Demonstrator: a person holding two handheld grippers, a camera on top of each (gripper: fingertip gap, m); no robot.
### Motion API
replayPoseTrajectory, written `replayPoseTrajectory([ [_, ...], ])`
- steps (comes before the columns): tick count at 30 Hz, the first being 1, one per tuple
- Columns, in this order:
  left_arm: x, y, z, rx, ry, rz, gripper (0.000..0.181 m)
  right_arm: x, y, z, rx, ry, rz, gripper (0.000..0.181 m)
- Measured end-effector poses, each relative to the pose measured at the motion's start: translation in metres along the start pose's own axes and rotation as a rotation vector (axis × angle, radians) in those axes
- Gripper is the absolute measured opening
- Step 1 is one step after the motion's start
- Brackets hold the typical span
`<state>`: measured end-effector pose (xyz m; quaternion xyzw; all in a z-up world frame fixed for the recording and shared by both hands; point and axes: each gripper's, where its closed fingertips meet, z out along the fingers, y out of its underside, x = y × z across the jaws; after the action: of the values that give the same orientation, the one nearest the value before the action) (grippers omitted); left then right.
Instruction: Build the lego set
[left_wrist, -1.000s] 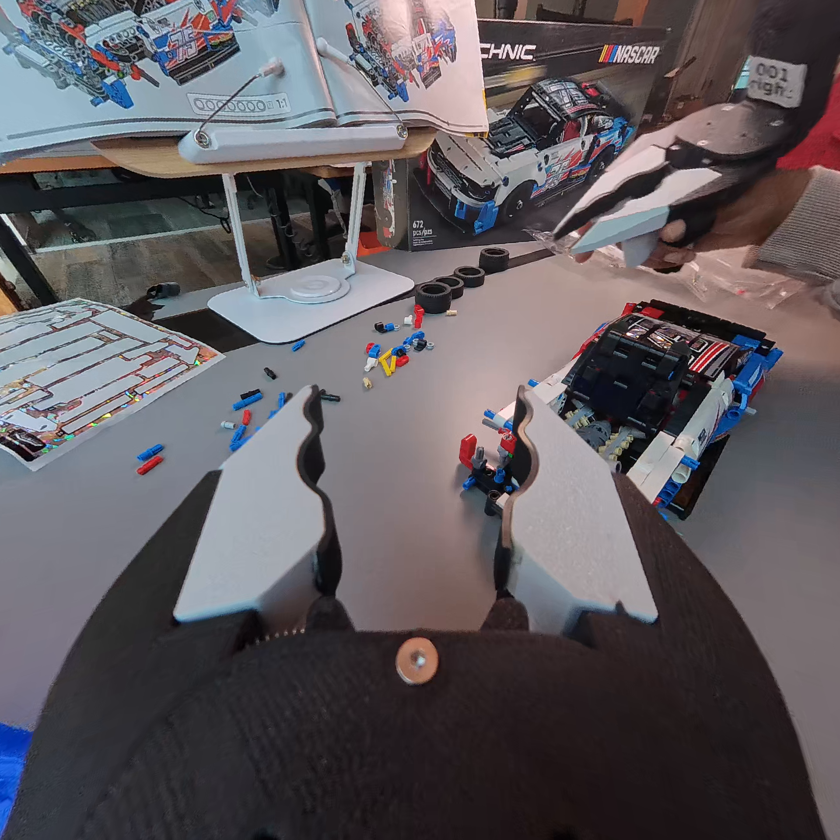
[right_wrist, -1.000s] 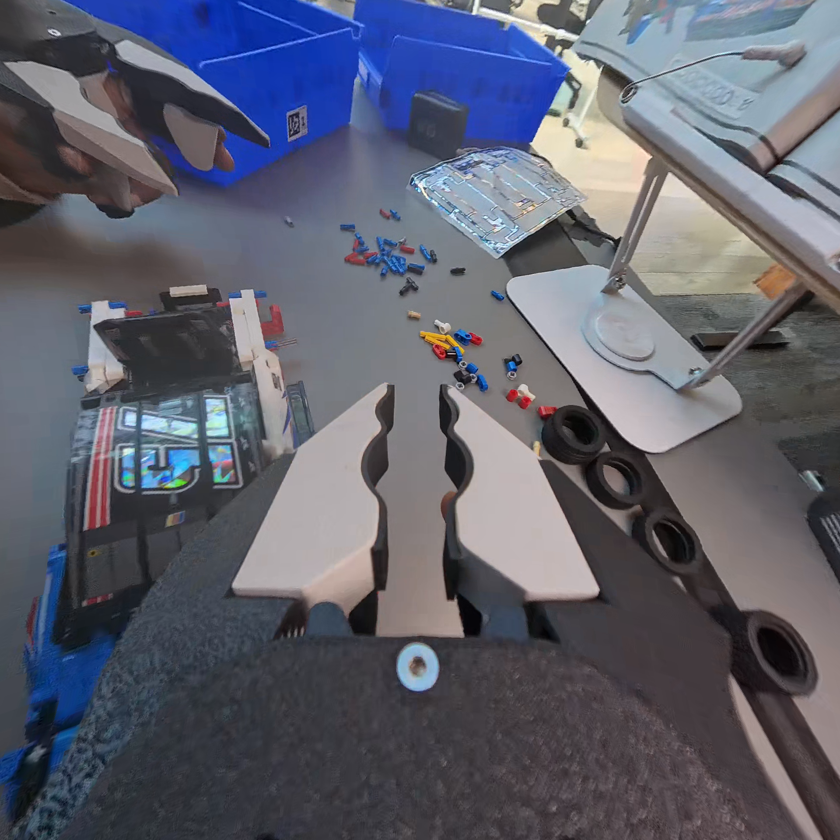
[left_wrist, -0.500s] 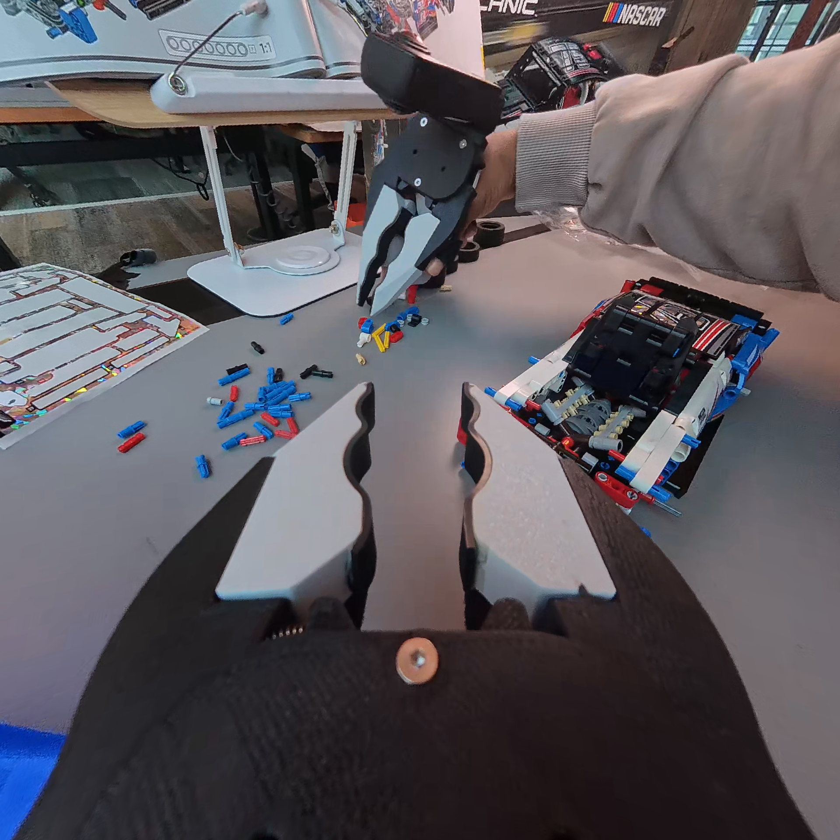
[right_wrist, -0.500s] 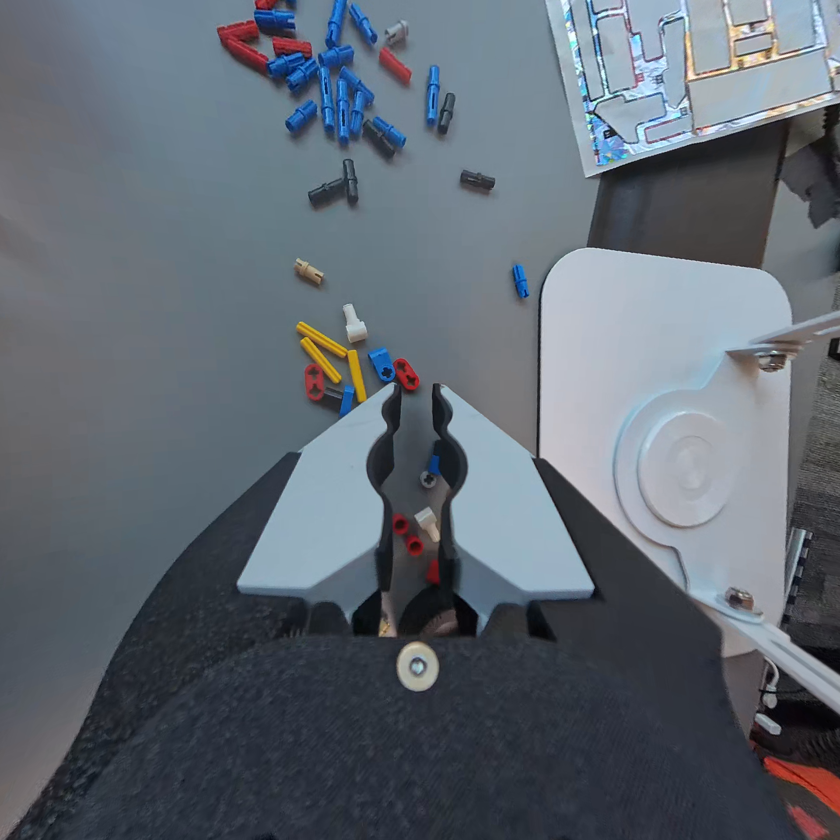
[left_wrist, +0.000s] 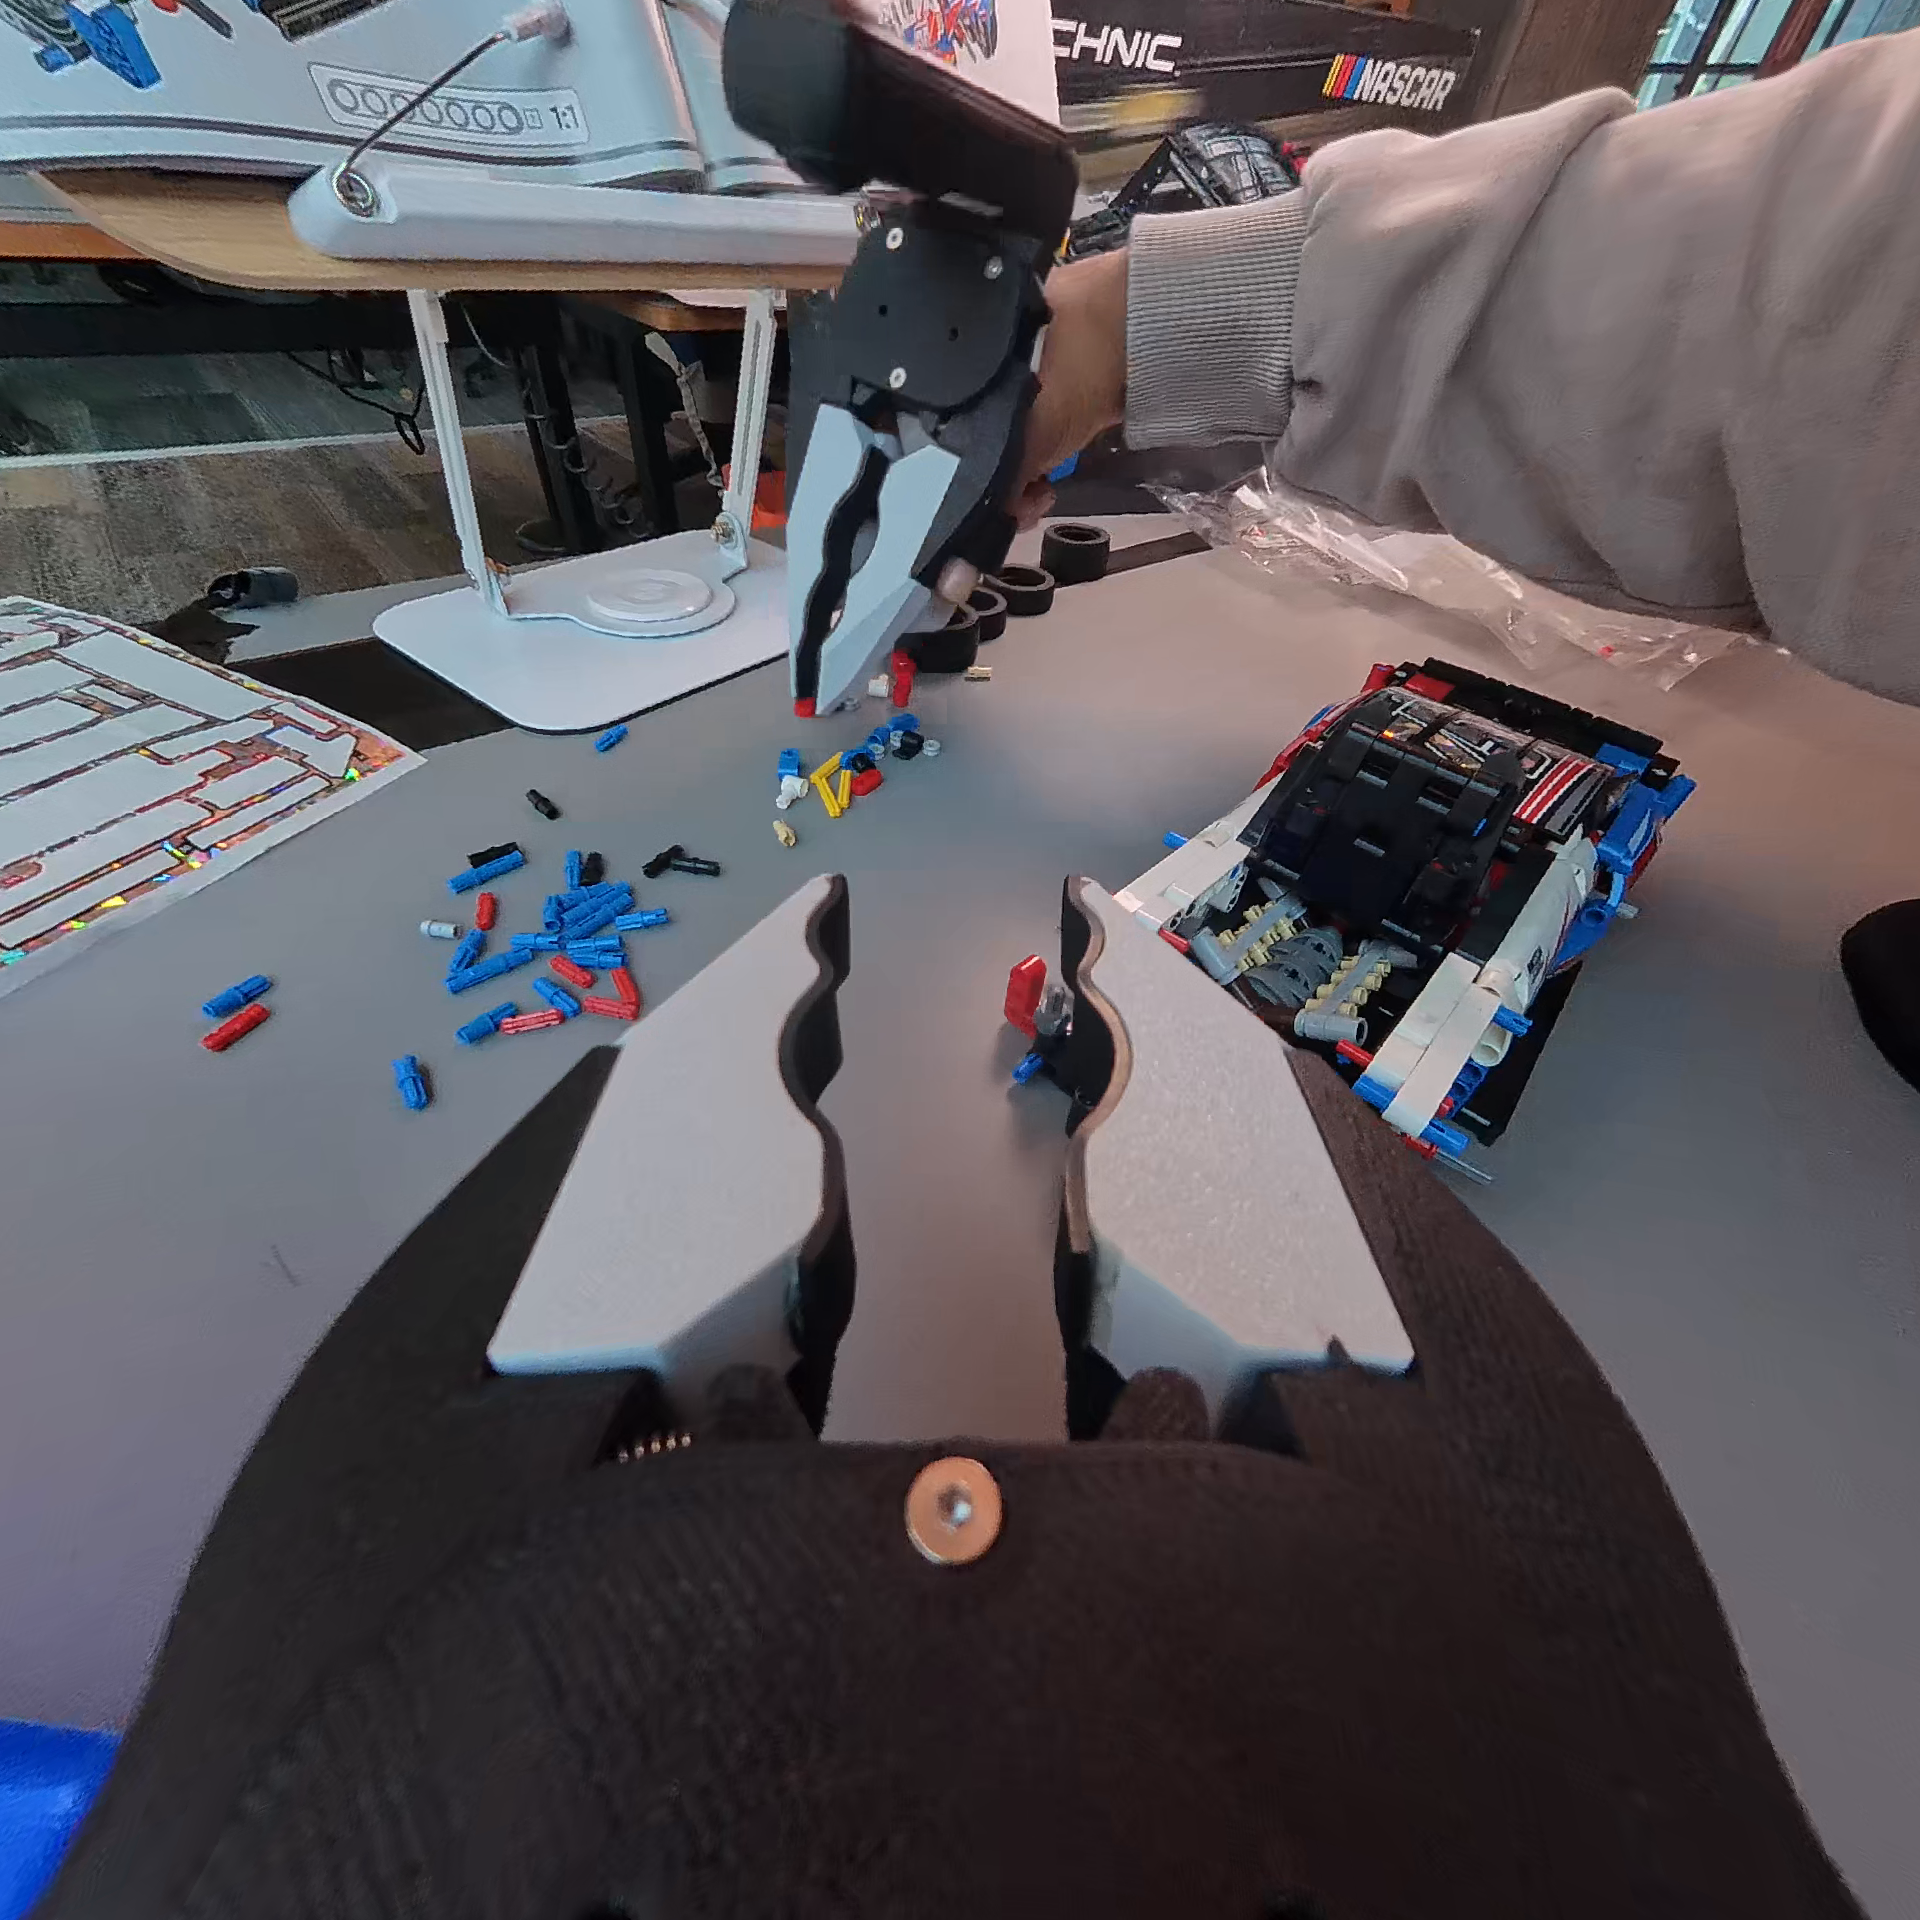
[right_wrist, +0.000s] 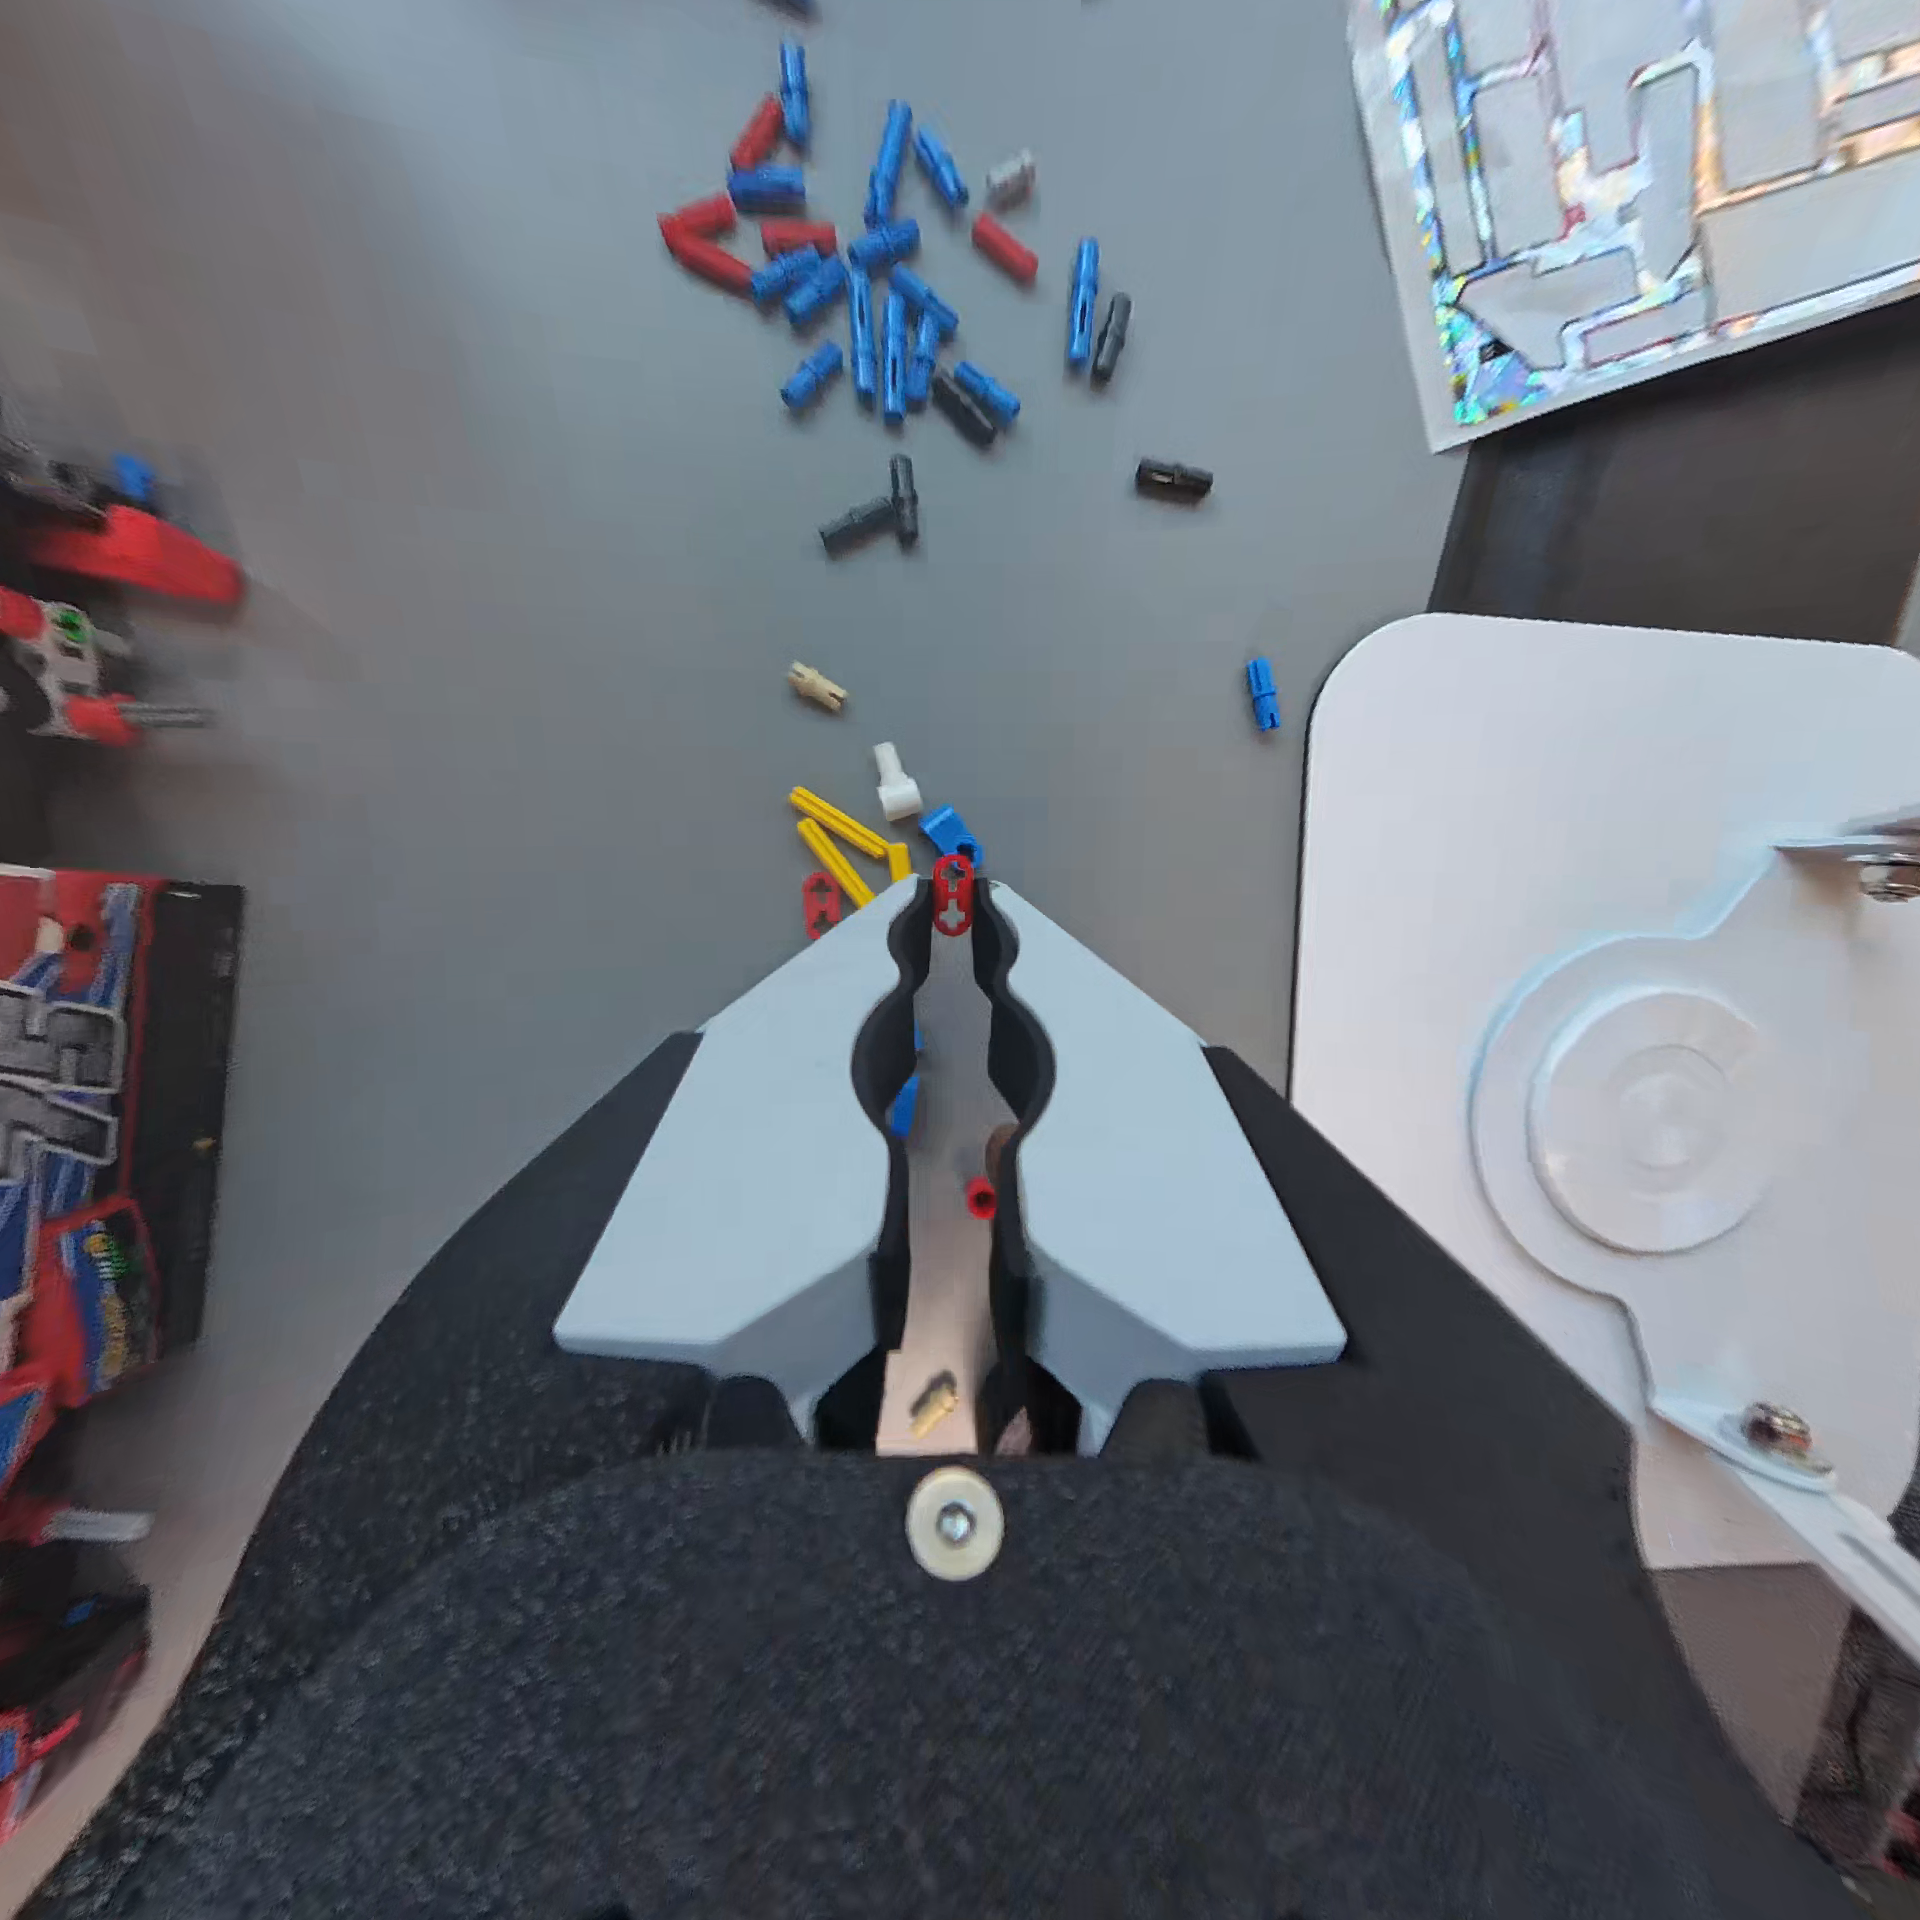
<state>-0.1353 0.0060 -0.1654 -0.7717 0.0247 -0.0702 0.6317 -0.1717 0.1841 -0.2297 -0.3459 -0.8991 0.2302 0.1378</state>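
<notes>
My right gripper (right_wrist: 954, 896) points down at the grey table (right_wrist: 468, 436), its tips pinched onto a small red two-hole connector (right_wrist: 953, 896). The piece's long axis runs in line with the fingers, one hole poking past the tips. In the left wrist view the same gripper (left_wrist: 816, 707) stands almost upright over the parts, a red speck at its tip, a grey sleeve (left_wrist: 1507, 343) behind it. My left gripper (left_wrist: 951, 904) hovers low over the table with its jaws apart and nothing between them. The part-built lego car (left_wrist: 1423, 883), black, white, blue and red, sits to the right of it, its long axis running diagonally from near left to far right, the exposed grey engine end nearest my left fingers. Just beyond the held connector lie yellow axles (right_wrist: 836, 836), a white pin (right_wrist: 894, 784), a blue connector (right_wrist: 948, 828) and a second red connector (right_wrist: 821, 902). Farther off is a loose pile of blue and red pins (right_wrist: 862, 281). The white stand base (right_wrist: 1621, 1039) sits to the right, a sticker sheet (right_wrist: 1662, 187) beyond it. Black tyres (left_wrist: 1023, 587) line up behind the right gripper, near a clear plastic bag (left_wrist: 1434, 561) whose contents I cannot make out.
</notes>
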Motion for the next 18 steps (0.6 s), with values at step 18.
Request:
replayPoseTrajectory([
  [18,0.019,0.006,0.001,-0.082,0.117,0.009,0.069,-0.287,0.107,-0.143,-0.033,0.162,0.373,0.005],
])
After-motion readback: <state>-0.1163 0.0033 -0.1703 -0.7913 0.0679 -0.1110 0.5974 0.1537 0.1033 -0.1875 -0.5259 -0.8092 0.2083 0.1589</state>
